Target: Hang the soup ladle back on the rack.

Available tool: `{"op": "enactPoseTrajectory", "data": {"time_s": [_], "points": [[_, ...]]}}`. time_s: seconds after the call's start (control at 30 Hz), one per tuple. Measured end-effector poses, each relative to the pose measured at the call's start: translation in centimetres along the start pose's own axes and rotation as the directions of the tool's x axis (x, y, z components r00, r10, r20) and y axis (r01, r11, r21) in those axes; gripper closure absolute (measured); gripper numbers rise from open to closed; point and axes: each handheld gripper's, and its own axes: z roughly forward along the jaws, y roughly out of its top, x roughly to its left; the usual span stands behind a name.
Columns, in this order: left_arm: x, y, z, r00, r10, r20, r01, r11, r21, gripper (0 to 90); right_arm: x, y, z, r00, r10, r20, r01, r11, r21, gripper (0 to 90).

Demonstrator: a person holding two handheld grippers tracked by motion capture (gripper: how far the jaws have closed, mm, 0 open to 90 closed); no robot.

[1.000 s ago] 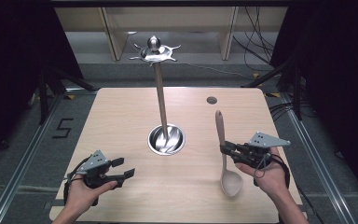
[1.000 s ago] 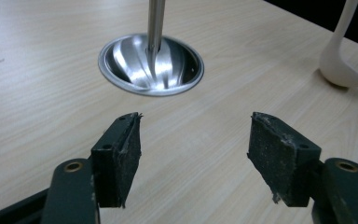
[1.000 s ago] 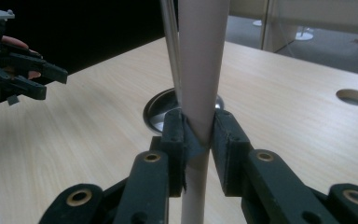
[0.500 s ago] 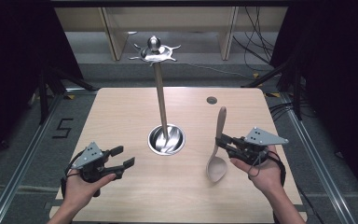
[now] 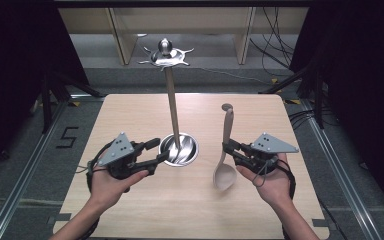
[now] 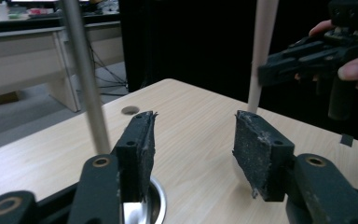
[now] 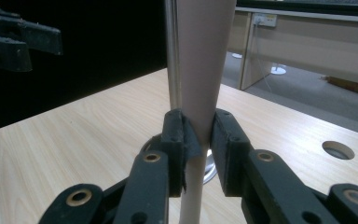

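A beige spoon (image 5: pixel 227 127) hangs nearly upright over the right half of the table, bowl down and just above the wood. My right gripper (image 5: pixel 229 150) is shut on its handle, and the pads (image 7: pixel 175 135) press the handle (image 7: pixel 200 56) from both sides. A metal stand (image 5: pixel 172 105) with a round base (image 5: pixel 186 150) and a hooked top rises from the table's middle. My left gripper (image 5: pixel 157 151) hovers just left of that base. Its jaws have just been closing, still stand apart, and nothing is between them (image 6: pixel 193 149). Past them stand the pole (image 6: pixel 86 84) and the spoon handle (image 6: pixel 263 46).
A small round hole (image 5: pixel 226 107) sits in the wooden table (image 5: pixel 130 110) behind the spoon. Dark curtains close both sides. Benches and cables lie on the floor beyond the far edge. In the right gripper view the left gripper (image 7: pixel 14 39) shows at top left.
The right gripper has lifted the spoon off the table and swung it upright, shifting a little left. The left gripper has risen and moved toward the stand's base, its jaws now narrower.
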Motion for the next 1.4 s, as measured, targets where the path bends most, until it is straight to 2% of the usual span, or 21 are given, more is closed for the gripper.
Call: {"op": "enactPoseTrajectory", "data": {"time_s": [0.03,0.1,0.13,0.17,0.3,0.33,0.37,0.43,0.47,0.57,0.6,0.67,0.87,0.9,1.0,1.07,1.1,1.13,1.2,1.3,1.4], "points": [[-0.3,0.3,0.6,0.9999,0.008,0.015,-0.008,1.0,-0.001,51.4,0.3,0.0,0.1,0.9998,0.016,-0.008,-0.016,1.0,0.0,76.3],[-0.8,0.9,1.6,0.9989,0.028,0.036,-0.028,0.9996,-0.007,52.4,0.8,0.0,0.5,0.9999,0.01,0.011,-0.01,1.0,-0.007,76.3],[-1.2,1.4,2.5,0.9982,0.021,0.056,-0.02,0.9997,-0.013,52.4,0.9,0.0,0.5,0.9999,0.01,0.011,-0.01,1.0,0.014,76.3],[-1.3,1.6,2.8,0.9976,0.026,0.064,-0.025,0.9996,-0.015,52.2,1.0,0.0,0.7,0.9999,-0.009,0.013,0.009,1.0,0.006,76.3],[-1.9,2.2,4.3,0.9961,0.02,0.086,-0.019,0.9997,-0.018,51.8,1.2,-0.1,1.1,1.0,-0.005,-0.004,0.005,1.0,0.014,76.3],[-2.0,2.4,4.8,0.9957,0.015,0.091,-0.013,0.9997,-0.02,51.6,1.5,-0.2,1.1,0.9997,0.024,0.004,-0.024,0.999,0.022,76.3],[-2.2,2.6,5.7,0.9949,0.006,0.1,-0.004,0.9998,-0.02,51.5,1.6,-0.3,1.2,0.9996,0.027,0.004,-0.027,0.999,0.028,76.2],[-2.5,2.6,6.5,0.9941,-0.021,0.106,0.024,0.9995,-0.023,51.4,1.4,-0.4,1.4,1.0,-0.006,0.008,0.005,1.0,0.019,76.3],[-2.6,2.7,6.9,0.9937,-0.024,0.11,0.027,0.9993,-0.024,51.4,1.5,-0.5,1.5,0.9998,0.016,-0.011,-0.015,1.0,0.02,76.2],[-2.8,2.7,7.6,0.9921,-0.036,0.12,0.039,0.9988,-0.028,50.6,1.5,-0.6,1.5,0.9998,-0.012,0.012,0.012,1.0,0.022,76.3],[-3.0,2.7,8.2,0.9902,-0.044,0.132,0.049,0.9983,-0.032,49.2,1.7,-0.7,1.6,0.9999,0.009,-0.009,-0.008,1.0,0.03,76.2],[-3.2,2.8,8.7,0.9889,-0.052,0.139,0.057,0.9978,-0.033,49.1,1.8,-0.7,1.5,0.9999,0.011,-0.009,-0.011,0.999,0.048,76.2],[-3.5,3.0,9.6,0.9883,-0.042,0.147,0.047,0.9984,-0.031,53.1,2.0,-0.6,1.6,0.9999,-0.001,-0.01,0.002,0.999,0.049,76.2],[-3.4,3.0,9.7,0.9883,-0.018,0.152,0.023,0.9992,-0.033,54.5,2.0,-0.6,1.6,0.9995,-0.031,-0.009,0.031,0.998,0.062,76.2],[-3.3,3.1,9.9,0.9886,-0.008,0.15,0.013,0.9994,-0.031,60.9,2.3,-0.6,1.6,0.9993,-0.033,0.017,0.032,0.998,0.059,76.2],[-3.3,3.1,9.9,0.9886,-0.009,0.15,0.014,0.9994,-0.032,63.9,2.2,-0.6,1.6,0.999,-0.043,0.009,0.043,0.997,0.071,76.2],[-3.4,3.1,9.9,0.9876,-0.012,0.157,0.017,0.9994,-0.031,68.7,2.3,-0.6,1.8,0.999,-0.044,0.004,0.044,0.997,0.069,76.2],[-3.5,3.1,9.8,0.9878,-0.011,0.155,0.016,0.9994,-0.029,71.3,2.4,-0.7,1.8,0.9988,-0.046,0.017,0.045,0.997,0.056,76.2],[-3.5,3.2,9.7,0.9868,-0.019,0.161,0.024,0.9994,-0.024,73.0,2.3,-0.6,1.9,0.9968,-0.078,0.016,0.077,0.996,0.053,76.0],[-3.6,3.4,9.5,0.9868,-0.005,0.162,0.009,0.9998,-0.019,73.8,2.5,-0.5,1.9,0.9974,-0.07,0.017,0.069,0.996,0.057,75.3],[-3.3,3.5,9.3,0.9868,0.012,0.162,-0.011,0.9999,-0.008,73.9,2.5,-0.3,1.9,0.9975,-0.071,0.003,0.07,0.996,0.053,65.2]]}}
